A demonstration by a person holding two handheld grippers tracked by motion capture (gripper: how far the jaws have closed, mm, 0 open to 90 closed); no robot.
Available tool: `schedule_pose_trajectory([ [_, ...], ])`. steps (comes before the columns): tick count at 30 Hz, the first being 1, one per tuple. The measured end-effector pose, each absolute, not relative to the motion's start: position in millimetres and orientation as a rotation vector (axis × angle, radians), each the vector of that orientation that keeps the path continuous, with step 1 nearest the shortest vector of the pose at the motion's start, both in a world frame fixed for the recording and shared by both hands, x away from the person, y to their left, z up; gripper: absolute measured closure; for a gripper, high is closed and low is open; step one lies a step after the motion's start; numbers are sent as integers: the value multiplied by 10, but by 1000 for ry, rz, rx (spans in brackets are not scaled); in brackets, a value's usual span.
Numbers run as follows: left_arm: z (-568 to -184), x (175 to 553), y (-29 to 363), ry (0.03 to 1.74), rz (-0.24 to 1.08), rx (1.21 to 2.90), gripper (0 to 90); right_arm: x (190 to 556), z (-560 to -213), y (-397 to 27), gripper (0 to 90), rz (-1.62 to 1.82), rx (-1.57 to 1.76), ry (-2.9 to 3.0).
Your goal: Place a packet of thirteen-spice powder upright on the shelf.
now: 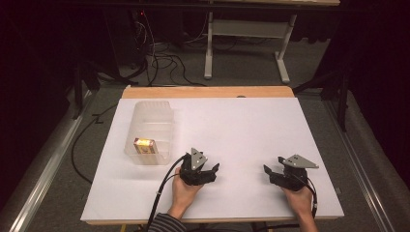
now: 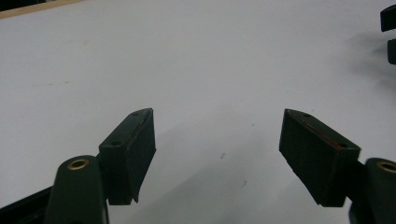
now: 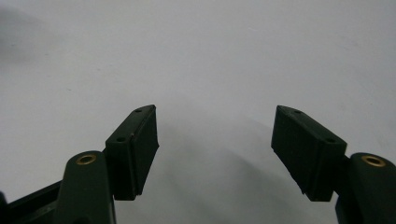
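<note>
both hand-held grippers, left [image 1: 216, 168], right [image 1: 266, 170], spread, empty; small box [image 1: 144, 145], maybe matches, in bin [image 1: 151, 112].

My bench [image 1: 251, 130] wears a smooth, matt white sheet that looks like paper or board, with a bare wooden strip along its far edge. The bin [image 1: 151, 131] on it is clear, faintly frosted plastic, and the small box [image 1: 144, 145] inside looks like glossy printed card. My jaws are matt black plastic with brass-coloured rivets; each gripper carries a dull grey plate on top.
</note>
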State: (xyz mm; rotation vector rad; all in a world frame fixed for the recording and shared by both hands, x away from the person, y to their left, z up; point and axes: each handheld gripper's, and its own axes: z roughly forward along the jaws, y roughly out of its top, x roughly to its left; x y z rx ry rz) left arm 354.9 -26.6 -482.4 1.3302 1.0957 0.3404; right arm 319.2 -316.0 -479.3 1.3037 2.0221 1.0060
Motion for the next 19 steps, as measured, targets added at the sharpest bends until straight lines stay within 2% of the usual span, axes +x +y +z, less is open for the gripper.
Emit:
schedule_pose_trajectory([
  [19,-4841,3522,-261,1083,334,1280,278,3171,-4793,-3150,311,1006,1268,2012],
])
